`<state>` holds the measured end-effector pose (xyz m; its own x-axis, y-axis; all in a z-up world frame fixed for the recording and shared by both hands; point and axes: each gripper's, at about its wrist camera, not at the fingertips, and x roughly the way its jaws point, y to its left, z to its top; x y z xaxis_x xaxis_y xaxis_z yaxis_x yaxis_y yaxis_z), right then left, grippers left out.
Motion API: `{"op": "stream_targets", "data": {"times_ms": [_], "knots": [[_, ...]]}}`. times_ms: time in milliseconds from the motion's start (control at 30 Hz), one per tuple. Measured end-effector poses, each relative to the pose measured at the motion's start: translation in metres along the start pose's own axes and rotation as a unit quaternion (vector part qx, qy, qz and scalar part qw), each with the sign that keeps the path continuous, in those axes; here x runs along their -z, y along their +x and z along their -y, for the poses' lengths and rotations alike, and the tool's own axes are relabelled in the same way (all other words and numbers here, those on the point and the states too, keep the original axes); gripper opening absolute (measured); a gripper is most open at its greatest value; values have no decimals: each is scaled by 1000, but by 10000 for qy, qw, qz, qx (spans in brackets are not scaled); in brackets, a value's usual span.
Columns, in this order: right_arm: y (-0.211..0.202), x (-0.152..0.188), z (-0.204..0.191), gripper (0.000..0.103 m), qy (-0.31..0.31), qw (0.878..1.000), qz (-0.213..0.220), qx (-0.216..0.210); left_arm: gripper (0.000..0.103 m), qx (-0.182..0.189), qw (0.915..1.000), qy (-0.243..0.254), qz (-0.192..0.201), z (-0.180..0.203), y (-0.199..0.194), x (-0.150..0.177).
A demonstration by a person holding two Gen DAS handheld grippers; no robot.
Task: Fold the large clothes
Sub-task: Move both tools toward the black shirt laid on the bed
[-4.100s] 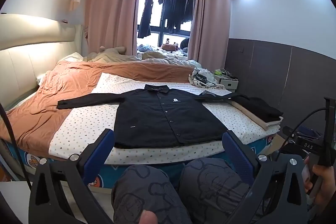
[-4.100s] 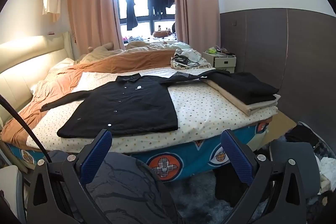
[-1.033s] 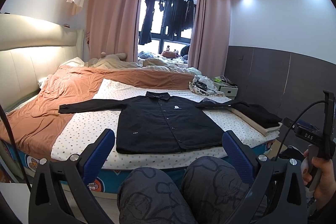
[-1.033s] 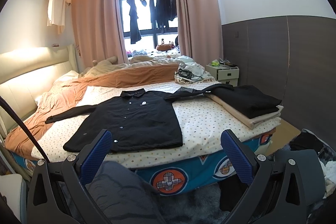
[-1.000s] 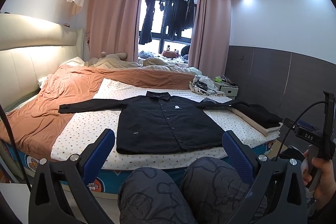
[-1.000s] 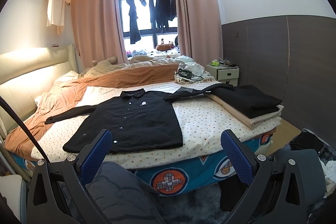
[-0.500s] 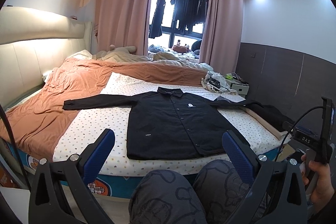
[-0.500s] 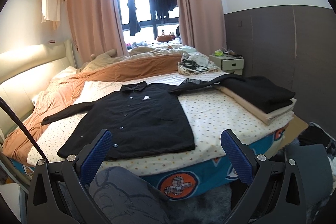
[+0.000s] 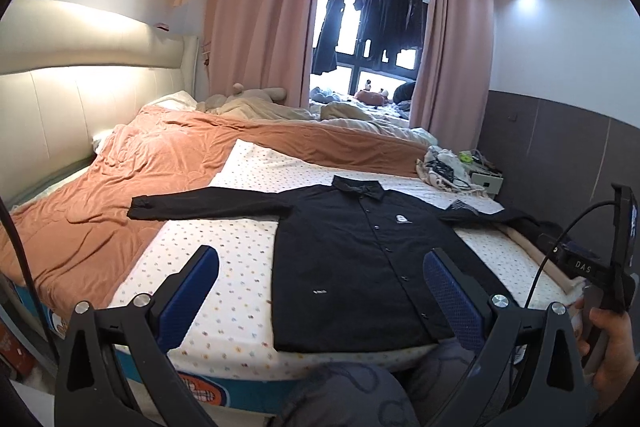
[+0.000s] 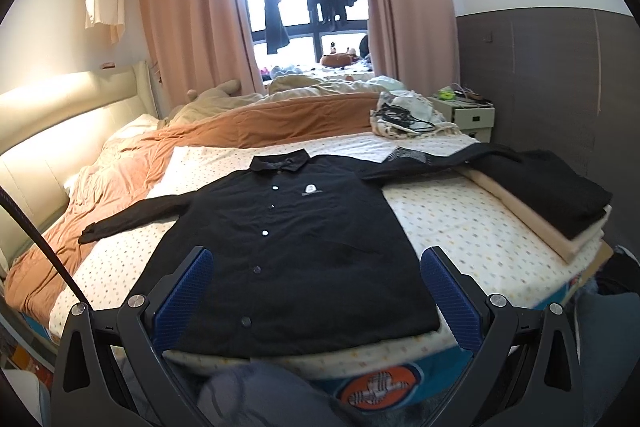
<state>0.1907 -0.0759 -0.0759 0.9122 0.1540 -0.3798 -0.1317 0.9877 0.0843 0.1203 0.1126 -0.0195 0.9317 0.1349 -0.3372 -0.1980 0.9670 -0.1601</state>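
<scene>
A black button-up shirt [image 9: 352, 259] [image 10: 296, 247] lies flat and face up on the dotted white sheet [image 9: 224, 267], collar toward the far side. Its left sleeve [image 9: 200, 205] stretches out onto the orange blanket. Its right sleeve [image 10: 432, 161] reaches to a stack of folded clothes [image 10: 552, 195]. My left gripper [image 9: 320, 291] hangs open above the near edge of the bed, short of the shirt's hem. My right gripper [image 10: 316, 287] is open too, over the lower part of the shirt, holding nothing.
An orange blanket [image 9: 120, 179] covers the bed's left side and far end. A bundle of cables and cloth [image 10: 408, 117] sits at the far right corner beside a small nightstand [image 10: 468, 115]. A person's knees [image 9: 360, 395] are below the bed edge. A hand [image 9: 612, 339] holds the other gripper's handle.
Both grippers have moved forward toward the bed and tilted down; the shirt looks larger and nearer. Both stay open. The shirt has not moved.
</scene>
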Motion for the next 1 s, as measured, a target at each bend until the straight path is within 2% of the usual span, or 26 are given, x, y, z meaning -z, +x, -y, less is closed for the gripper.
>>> {"op": "stream_targets", "data": {"times_ms": [333, 667, 1000], "knots": [[74, -28, -18, 103, -71, 9991, -312, -293, 103, -228, 9988, -195, -384, -31, 64, -12], [143, -67, -47, 103, -90, 9947, -667, -781, 103, -351, 9957, -385, -768, -62, 112, -27], [238, -100, -86, 103, -174, 9895, -970, -1056, 103, -722, 9883, -859, -1033, -120, 172, -43]]}}
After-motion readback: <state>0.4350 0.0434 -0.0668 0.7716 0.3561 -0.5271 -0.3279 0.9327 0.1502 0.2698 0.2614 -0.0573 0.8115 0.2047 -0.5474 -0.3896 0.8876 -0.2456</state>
